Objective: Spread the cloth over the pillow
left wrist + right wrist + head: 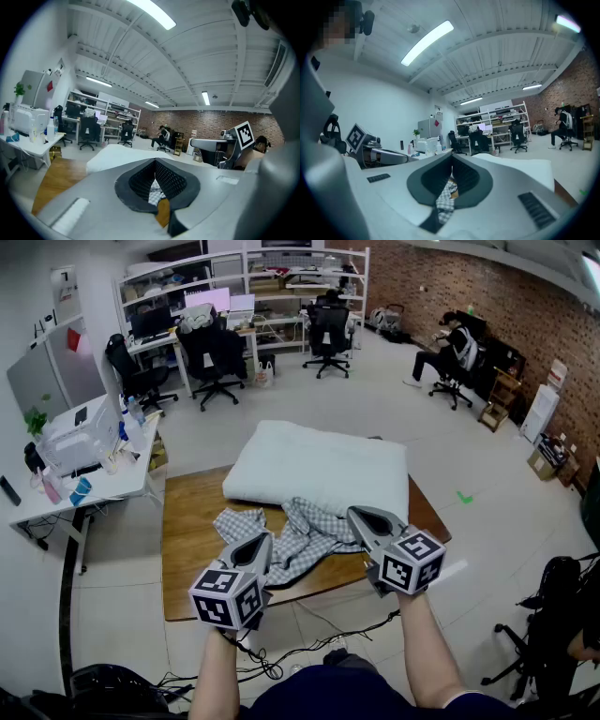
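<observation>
Jaws clamped on crumpled grey-checked cloth (302, 542), left gripper (266, 540) and right gripper (355, 515) face white pillow (319, 470) lying crosswise beyond.

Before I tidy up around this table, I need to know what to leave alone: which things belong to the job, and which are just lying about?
Belongs to the job: checked cloth, white pillow, wooden table, left gripper and right gripper, both with jaws shut on the cloth.
Just lying about: office chairs, printer on the side desk, floor cables.

right tool (451, 165) clamping checked cloth (446, 198), pillow (520, 168) beyond
</observation>
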`<state>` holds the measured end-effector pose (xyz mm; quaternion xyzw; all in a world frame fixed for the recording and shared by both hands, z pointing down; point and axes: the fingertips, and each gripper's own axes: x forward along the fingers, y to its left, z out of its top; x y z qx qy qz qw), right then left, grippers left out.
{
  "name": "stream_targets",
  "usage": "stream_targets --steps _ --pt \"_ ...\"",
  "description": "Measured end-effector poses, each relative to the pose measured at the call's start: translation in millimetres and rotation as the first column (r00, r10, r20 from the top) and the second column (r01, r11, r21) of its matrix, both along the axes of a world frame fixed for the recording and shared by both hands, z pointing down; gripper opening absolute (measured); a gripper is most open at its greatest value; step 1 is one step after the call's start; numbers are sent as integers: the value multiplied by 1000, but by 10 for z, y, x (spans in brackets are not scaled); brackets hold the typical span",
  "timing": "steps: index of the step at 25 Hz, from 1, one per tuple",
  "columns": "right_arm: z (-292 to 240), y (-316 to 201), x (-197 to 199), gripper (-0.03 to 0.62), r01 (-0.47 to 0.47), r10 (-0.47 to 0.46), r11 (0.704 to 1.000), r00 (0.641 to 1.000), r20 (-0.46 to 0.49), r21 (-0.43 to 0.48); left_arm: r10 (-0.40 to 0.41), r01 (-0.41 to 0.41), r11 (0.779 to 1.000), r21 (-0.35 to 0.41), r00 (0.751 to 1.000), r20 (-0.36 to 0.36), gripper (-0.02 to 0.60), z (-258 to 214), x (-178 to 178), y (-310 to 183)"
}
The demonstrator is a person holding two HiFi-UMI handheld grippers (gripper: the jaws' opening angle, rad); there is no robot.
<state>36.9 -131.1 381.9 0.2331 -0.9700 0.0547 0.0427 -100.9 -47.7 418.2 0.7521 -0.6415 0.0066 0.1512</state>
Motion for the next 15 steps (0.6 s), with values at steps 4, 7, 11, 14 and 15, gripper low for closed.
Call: stream_targets --steps 4,7,11,14,15 --pt "195 -64 -149 0 18 -18 1000 999 -47 -4 -33 32 999 -23 999 -19 8 91 -116 -18" --pt "405 -152 -294 1 30 -31 999 995 -98 -13 -77 76 996 -50 997 -31 8 195 -257 1" --pt "837 -264 -516 35 61 -68 997 980 -185 -44 -125 118 987 -110 990 -65 8 446 -409 75" --pt "1209 -384 -688 42 93 -114 991 963 -244 -97 -141 128 979 -156 987 -80 8 657 -451 57" --pt "1330 -419 -741 95 106 -135 987 955 -264 -118 -147 132 976 -174 986 -75 8 729 -454 47"
